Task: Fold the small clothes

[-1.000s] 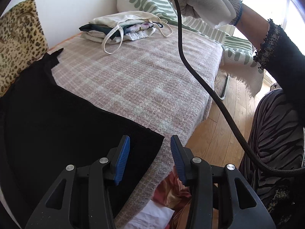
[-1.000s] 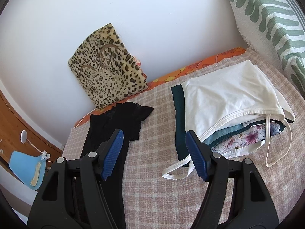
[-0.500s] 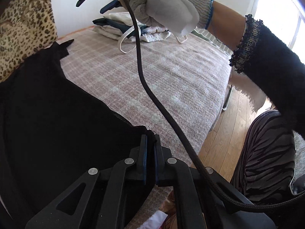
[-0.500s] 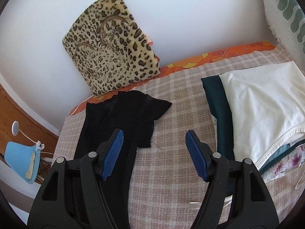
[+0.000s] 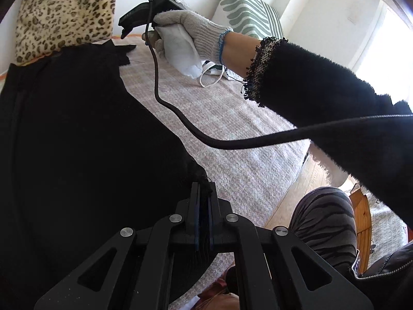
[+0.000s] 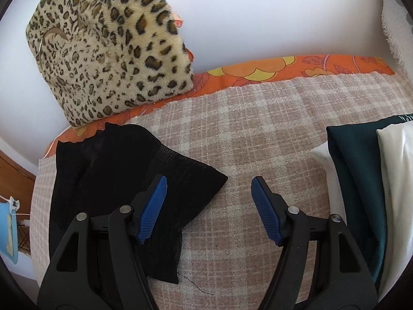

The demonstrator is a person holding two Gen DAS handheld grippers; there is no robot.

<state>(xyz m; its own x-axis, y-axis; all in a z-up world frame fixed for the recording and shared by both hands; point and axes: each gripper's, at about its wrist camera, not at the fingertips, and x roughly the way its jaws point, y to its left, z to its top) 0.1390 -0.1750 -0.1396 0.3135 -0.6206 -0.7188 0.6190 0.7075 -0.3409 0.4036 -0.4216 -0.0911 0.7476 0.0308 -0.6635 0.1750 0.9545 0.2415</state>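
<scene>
The left gripper [image 5: 204,206] has its jaws fully closed, pinching the near corner of the black garment [image 5: 77,134]; a grip at a corner gives control of one whole edge for a fold. The right gripper [image 6: 209,206] has its jaws wide apart and holds nothing; it hangs over the garment's far pointed corner, the left pad above the black cloth and the right pad above bare bedspread, a stance judged to prepare a second corner grip. The black garment lies spread flat on the pink-and-white checked bedspread [image 6: 258,129], its far edge just below the leopard-print cushion [image 6: 108,49], which leans against the white wall. To the right of the garment, well apart from it, a stack of folded clothes [image 6: 361,180] shows dark green and white layers, apparently finished pieces set aside. In the left wrist view a hand in a grey knit glove [image 5: 191,33] carries the right gripper, its black cable [image 5: 206,139] trailing across the bed. No brand, label or legible writing is visible.
</scene>
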